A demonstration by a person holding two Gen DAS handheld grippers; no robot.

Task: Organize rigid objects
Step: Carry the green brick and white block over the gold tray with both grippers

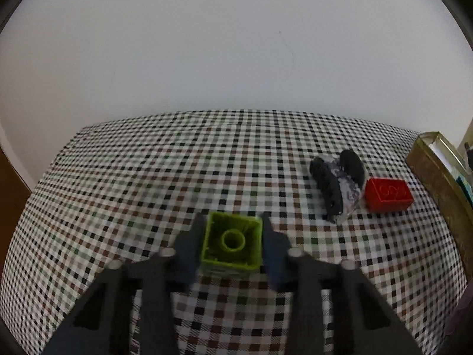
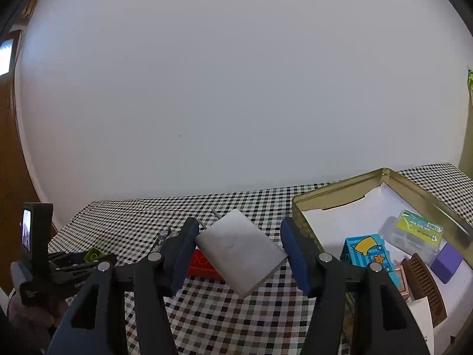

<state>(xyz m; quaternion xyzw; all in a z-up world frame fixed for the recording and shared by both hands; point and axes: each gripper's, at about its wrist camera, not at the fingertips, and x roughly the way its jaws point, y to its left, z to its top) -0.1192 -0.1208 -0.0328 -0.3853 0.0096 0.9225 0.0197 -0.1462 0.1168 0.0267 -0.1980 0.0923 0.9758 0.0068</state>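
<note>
Green block (image 1: 232, 244) clamped in the left gripper (image 1: 233, 236) above the checked cloth (image 1: 147, 177).
The right gripper (image 2: 239, 251) pinches a tilted grey plate (image 2: 241, 253) corner to corner, beside the gold tin (image 2: 334, 195); a red brick (image 1: 388, 193) lies nearby.

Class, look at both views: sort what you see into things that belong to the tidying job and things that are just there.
Job:
green brick, held in left tool
silver plate, held in right tool
red brick
toy wheels
tin box

Just there:
checked cloth
white wall
</note>
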